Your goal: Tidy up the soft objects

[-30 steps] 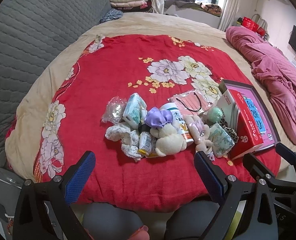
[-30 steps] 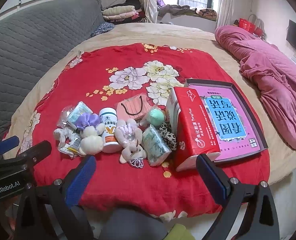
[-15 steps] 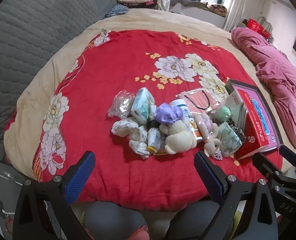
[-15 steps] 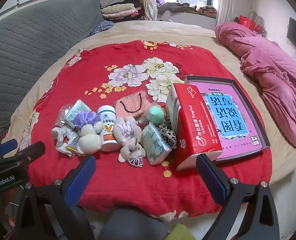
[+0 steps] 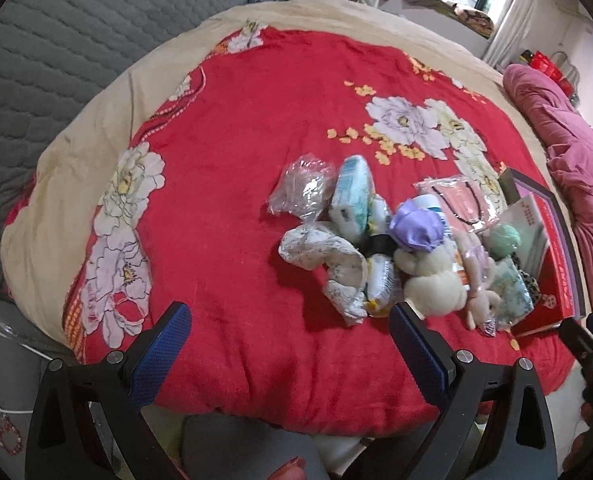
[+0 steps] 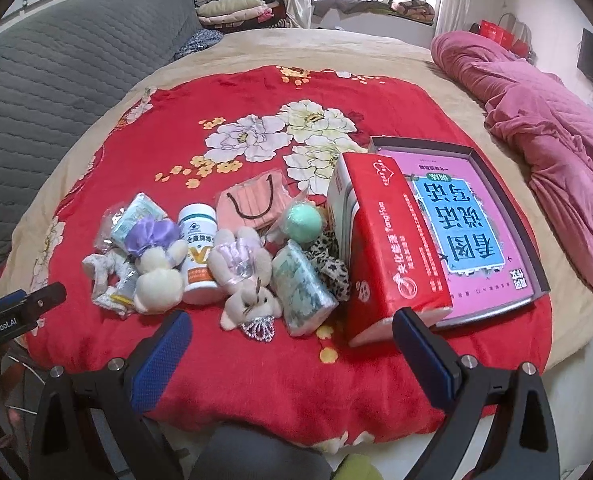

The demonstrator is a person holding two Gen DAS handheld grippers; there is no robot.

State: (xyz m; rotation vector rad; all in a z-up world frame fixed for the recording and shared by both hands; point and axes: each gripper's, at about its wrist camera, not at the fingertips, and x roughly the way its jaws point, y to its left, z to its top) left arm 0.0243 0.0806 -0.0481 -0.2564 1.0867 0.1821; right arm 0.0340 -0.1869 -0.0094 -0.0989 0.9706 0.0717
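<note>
the left gripper (image 5: pixel 288 344) hangs over the near edge of the bed, its blue-padded fingers (image 5: pixel 158 354) spread wide and holding nothing. the right gripper (image 6: pixel 292 356) sits likewise at the near edge, fingers (image 6: pixel 162 360) wide apart and empty. a red floral blanket (image 6: pixel 256 96) covers the bed, and the soft objects lie in a tight cluster near its near edge. from the left end of the cluster: a clear plastic bag (image 5: pixel 302 188), a pale blue tissue pack (image 5: pixel 352 196), a white patterned cloth (image 5: pixel 328 256), and a cream plush toy (image 6: pixel 156 276) with a purple satin cap (image 6: pixel 152 234). a white supplement bottle (image 6: pixel 198 252) lies touching that toy. beside it is a second plush toy (image 6: pixel 244 276) in a lilac dress, then a teal-patterned tissue pack (image 6: pixel 302 288) and a leopard-print fabric piece (image 6: pixel 332 270). a pink face mask in a clear wrapper (image 6: pixel 256 204) and a green ball (image 6: pixel 305 222) lie just behind these. a red tissue box (image 6: pixel 388 252) stands at the right end of the cluster, leaning against a dark tray (image 6: pixel 508 216) that holds a pink book (image 6: pixel 460 220). a crumpled pink quilt (image 6: pixel 548 120) lies along the bed's right edge.
</note>
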